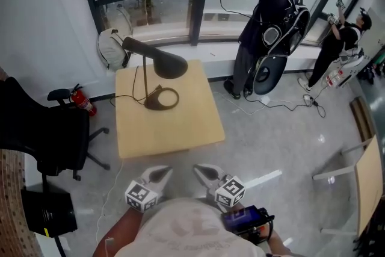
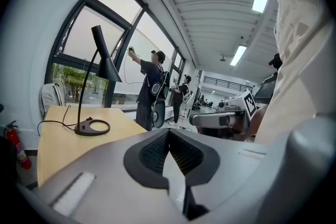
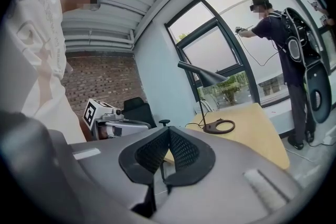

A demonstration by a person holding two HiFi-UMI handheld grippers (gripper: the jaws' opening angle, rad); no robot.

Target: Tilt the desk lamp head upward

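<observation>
In the head view, the wearer's pale shirt [image 1: 180,229] hides the rear of the left gripper [image 1: 165,171] and the right gripper [image 1: 200,169]. The black desk lamp's cone-shaped shade [image 1: 170,64] faces down, concealing its inside. The black swivel chair [image 1: 36,135] and a second pale wooden table [image 1: 372,180] are cut off by the picture's edges.

The light wooden bench [image 1: 174,129] carries only a dark desk lamp [image 1: 155,63], its ring base [image 1: 161,98] and cord [image 1: 136,78] toward the far side.

Right tongs [image 3: 168,139] closed, empty; desk lamp [image 3: 210,78] on table [image 3: 257,136] beyond.
</observation>
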